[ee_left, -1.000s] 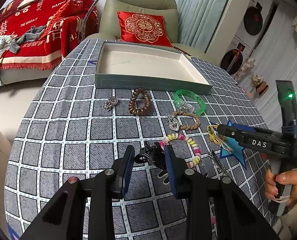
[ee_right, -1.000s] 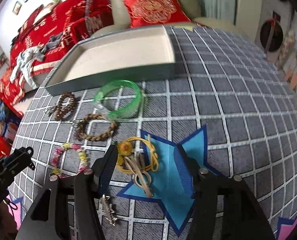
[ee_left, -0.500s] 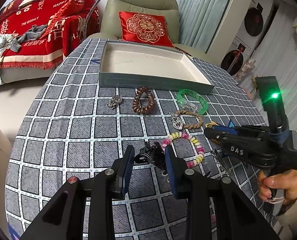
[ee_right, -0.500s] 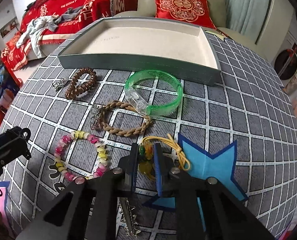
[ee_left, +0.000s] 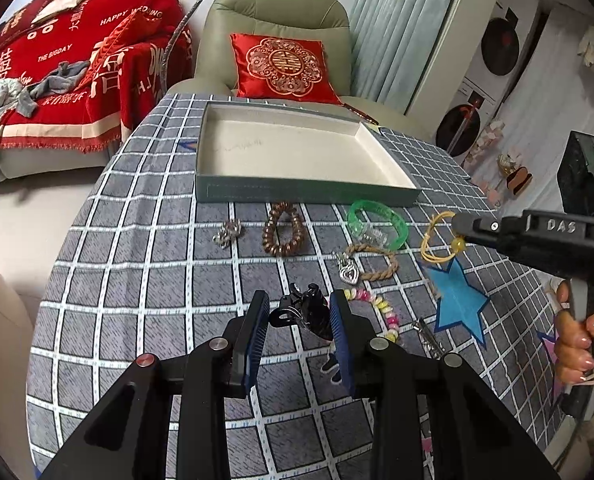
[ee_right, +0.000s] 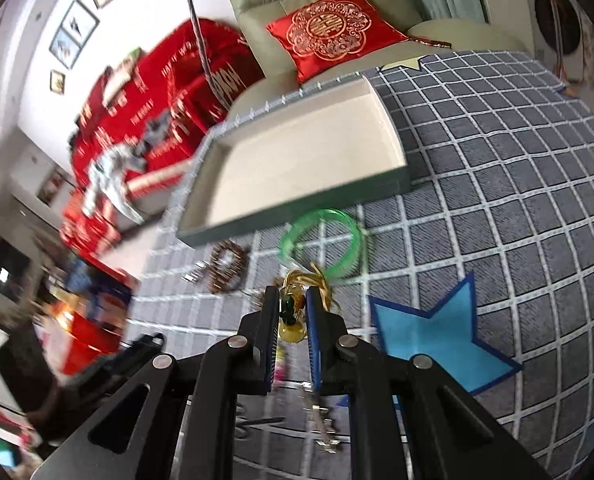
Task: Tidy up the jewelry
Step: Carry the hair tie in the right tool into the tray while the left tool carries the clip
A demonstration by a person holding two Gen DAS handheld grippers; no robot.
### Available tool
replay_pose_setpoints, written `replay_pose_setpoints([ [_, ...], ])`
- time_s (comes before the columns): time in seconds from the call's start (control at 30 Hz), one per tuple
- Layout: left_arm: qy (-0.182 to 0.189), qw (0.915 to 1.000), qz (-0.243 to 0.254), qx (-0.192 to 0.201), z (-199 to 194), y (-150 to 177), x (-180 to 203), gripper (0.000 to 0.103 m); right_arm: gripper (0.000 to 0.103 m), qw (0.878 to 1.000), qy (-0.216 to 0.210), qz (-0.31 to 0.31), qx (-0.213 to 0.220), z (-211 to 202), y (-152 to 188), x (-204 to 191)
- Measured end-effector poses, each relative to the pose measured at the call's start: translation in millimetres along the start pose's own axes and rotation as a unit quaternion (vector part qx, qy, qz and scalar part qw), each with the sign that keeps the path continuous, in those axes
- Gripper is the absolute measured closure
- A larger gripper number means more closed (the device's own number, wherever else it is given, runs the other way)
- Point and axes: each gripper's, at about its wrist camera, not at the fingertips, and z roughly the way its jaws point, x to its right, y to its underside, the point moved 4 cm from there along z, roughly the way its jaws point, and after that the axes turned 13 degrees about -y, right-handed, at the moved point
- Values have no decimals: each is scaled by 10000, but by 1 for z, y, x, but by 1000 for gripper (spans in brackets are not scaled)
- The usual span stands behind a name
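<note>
My left gripper (ee_left: 299,312) is shut on a black hair claw clip (ee_left: 305,312) and holds it above the checked cloth. My right gripper (ee_right: 293,312) is shut on a yellow cord bracelet with amber and green beads (ee_right: 295,316) and lifts it off the table; in the left wrist view the bracelet (ee_left: 443,240) hangs from the right gripper's tip. An empty grey-green tray (ee_left: 297,194) with a cream floor lies at the far side; it also shows in the right wrist view (ee_right: 297,220).
On the cloth lie a green bangle (ee_left: 377,224), a brown bead bracelet (ee_left: 283,230), a silver charm (ee_left: 227,234), a braided bracelet with heart pendant (ee_left: 371,266), a pastel bead bracelet (ee_left: 377,308), a metal clip (ee_left: 429,334) and a blue star marker (ee_left: 459,300).
My right gripper closed on the yellow cord bracelet and lifted it off the blue star, moving up and toward the tray. My left gripper kept holding the black clip.
</note>
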Motion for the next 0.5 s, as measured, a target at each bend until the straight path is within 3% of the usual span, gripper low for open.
replay_pose_setpoints([
  [0.17,3,10000,21,55,-1,-12,-1,57,89,9993,-327,105,116,0,-10,-12],
  [0.5,-54,9994,193,295,9,-69,2,57,89,9996,-202,-49,164,11,-47,-17],
])
